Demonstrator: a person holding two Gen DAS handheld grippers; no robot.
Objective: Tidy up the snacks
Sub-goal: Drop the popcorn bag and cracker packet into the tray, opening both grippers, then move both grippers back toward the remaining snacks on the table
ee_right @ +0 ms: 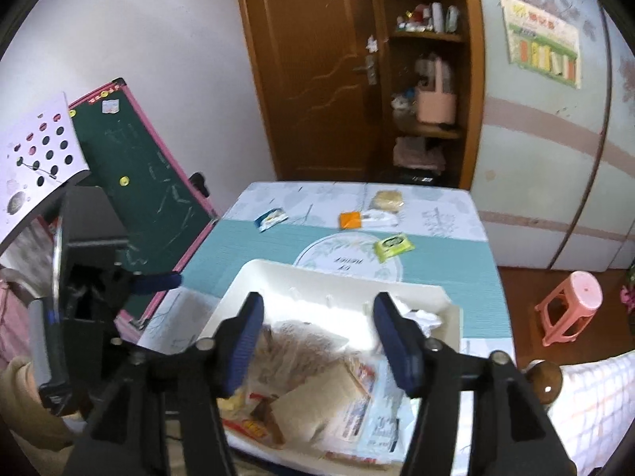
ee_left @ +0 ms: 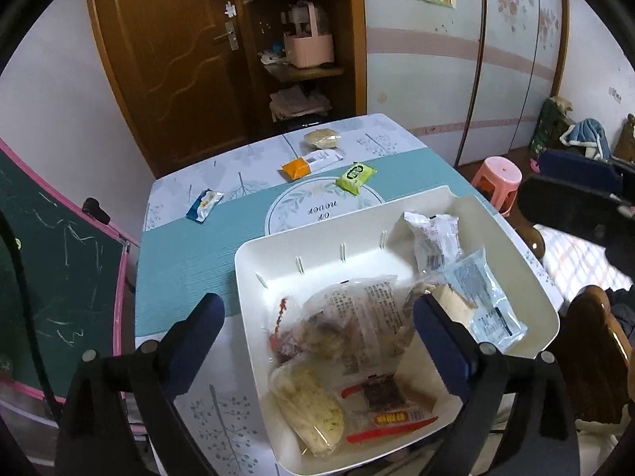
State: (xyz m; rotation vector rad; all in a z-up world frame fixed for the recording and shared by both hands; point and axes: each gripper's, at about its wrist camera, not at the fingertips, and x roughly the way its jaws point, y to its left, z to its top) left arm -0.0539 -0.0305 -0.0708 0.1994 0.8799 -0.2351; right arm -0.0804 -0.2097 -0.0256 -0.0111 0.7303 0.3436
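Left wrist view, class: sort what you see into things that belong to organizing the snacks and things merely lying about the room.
Belongs to the job:
white tray
green snack packet
orange and white packet
blue and white packet
round cake packet
left gripper, open
right gripper, open

Just lying about:
pink stool
chalkboard
pink basket

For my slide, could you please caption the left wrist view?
Open left tongs above white tray of snacks; four packets remain on the table.
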